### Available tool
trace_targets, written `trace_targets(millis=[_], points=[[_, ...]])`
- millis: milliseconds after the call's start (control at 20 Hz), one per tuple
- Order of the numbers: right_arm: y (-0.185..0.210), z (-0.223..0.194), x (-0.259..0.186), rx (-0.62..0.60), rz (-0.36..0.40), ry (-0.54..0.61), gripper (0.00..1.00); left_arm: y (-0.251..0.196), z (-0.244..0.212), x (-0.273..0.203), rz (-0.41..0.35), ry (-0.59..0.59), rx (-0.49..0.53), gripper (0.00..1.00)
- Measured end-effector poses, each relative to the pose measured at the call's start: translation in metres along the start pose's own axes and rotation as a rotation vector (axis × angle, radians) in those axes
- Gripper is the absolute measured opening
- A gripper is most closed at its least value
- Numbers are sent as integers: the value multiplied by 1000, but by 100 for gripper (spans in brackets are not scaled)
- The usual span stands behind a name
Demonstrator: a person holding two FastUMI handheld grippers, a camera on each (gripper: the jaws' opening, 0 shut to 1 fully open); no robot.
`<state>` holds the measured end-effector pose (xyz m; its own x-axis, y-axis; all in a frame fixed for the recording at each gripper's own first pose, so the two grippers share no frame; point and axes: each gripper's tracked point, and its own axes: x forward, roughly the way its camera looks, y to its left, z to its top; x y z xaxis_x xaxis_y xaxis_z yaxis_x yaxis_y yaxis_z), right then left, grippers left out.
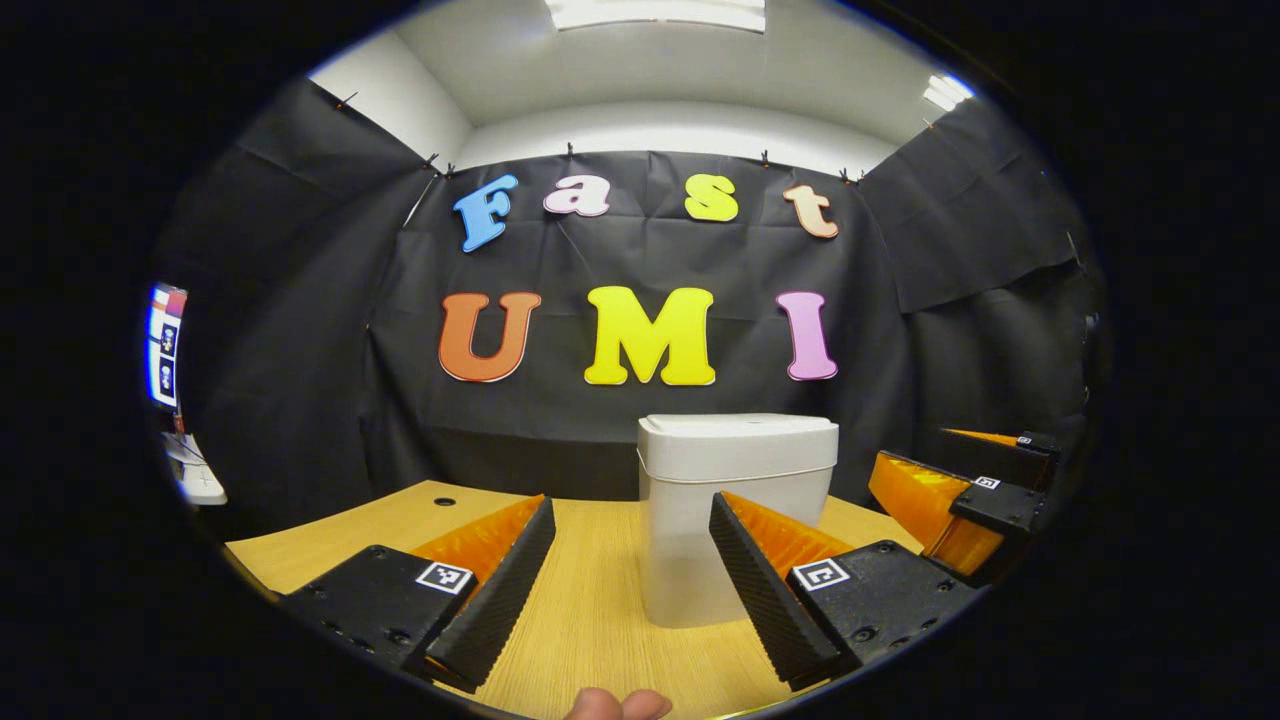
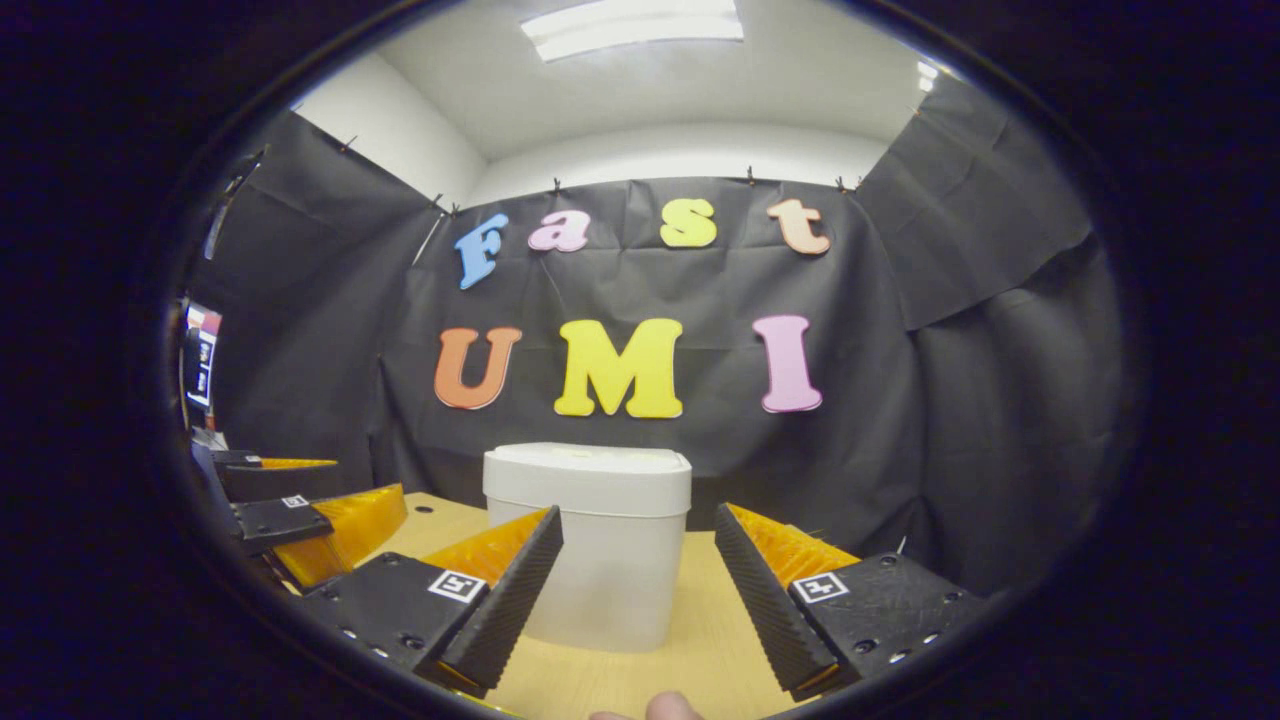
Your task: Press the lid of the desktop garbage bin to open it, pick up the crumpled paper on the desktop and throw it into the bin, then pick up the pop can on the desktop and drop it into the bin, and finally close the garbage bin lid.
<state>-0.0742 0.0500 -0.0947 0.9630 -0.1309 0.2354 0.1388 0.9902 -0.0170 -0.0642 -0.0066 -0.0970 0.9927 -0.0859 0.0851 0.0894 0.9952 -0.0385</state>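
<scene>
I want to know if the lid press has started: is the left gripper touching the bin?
Apart. In the left gripper view the left gripper is open, and bare table shows between its fingers and the bin, whose lid is down.

Left gripper view: the lower front of the garbage bin [image 1: 735, 500] is partly covered by a finger [image 1: 765, 585] of the left gripper [image 1: 632, 590]. At the lower edge a fingertip [image 1: 615, 705] is cut off. At the right edge the right gripper [image 1: 965, 500] is partly cut off. Right gripper view: at the left edge, the left gripper [image 2: 290, 515] is cut off; whether its jaws are apart cannot be told there.
</scene>
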Motion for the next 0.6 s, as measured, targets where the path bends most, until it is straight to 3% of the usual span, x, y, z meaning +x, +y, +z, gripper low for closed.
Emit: trace_targets(millis=[600], points=[[1, -3, -8, 10, 2, -3, 95, 0, 7, -4, 11, -19, 16, 100]])
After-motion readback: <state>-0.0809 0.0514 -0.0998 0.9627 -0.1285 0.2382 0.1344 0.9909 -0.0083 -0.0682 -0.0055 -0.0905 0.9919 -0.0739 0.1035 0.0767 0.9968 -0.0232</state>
